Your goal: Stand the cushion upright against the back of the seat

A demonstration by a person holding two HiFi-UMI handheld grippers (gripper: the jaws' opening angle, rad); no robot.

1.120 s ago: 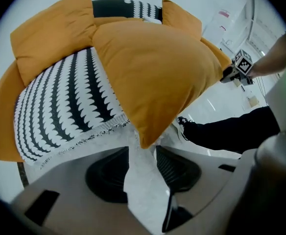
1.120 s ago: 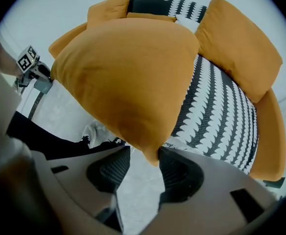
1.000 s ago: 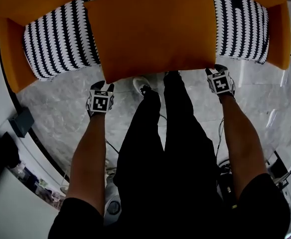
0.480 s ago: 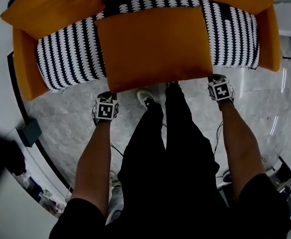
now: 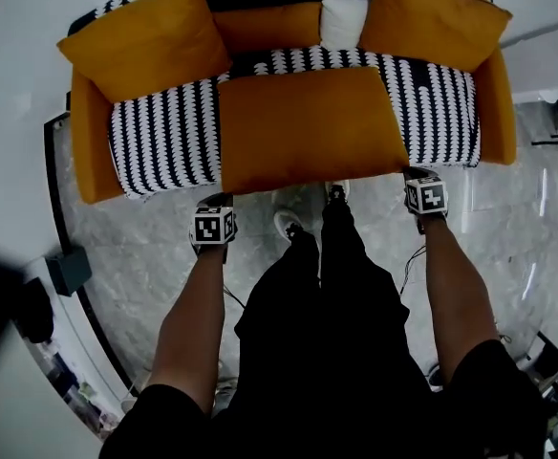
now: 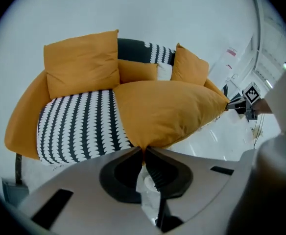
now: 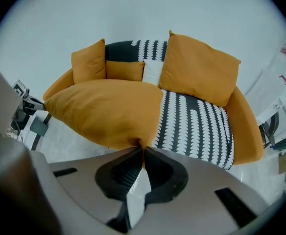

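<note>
— What's nearest us, at 6 o'clock?
— Our left gripper (image 6: 144,151) and right gripper (image 7: 142,150). Their jaws have just closed, each clamped on 1 near corner of the cushion (image 5: 308,127).
— And the cushion?
— It lies level over the striped seat (image 5: 164,146). At 12, upright pillows (image 5: 150,41) lean on the backrest.

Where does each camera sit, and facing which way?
Head view: on the head, facing steeply down at the sofa; forearms, legs show.
Left gripper view: on the left gripper, along its jaws, which have just been closing on the cushion's corner.
Right gripper view: on the right gripper, likewise, opposite corner.
Shared: cushion and sofa in all three.
</note>
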